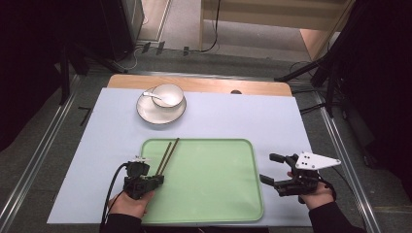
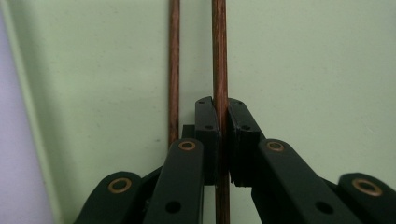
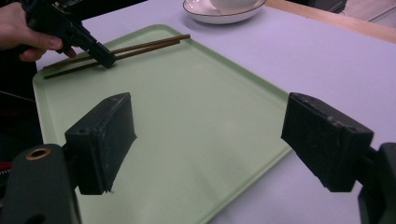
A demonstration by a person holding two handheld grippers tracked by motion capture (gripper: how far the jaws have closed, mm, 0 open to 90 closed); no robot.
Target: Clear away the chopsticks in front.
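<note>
My left gripper: clenched on one chopstick; in the left gripper view its pads press that stick from both sides.
Second chopstick: lies free just beside the held one, outside my jaws, on the tray.
Chopsticks' place: at the left edge of the green tray, their far tips resting over its far rim and pointing toward the plate.
My right gripper: released, jaws wide apart, nothing between them; it hovers at the tray's right edge.
Tray: sits on the pale blue mat, near my side of the table.
Plate: beyond the tray, bearing a white bowl with a spoon.
</note>
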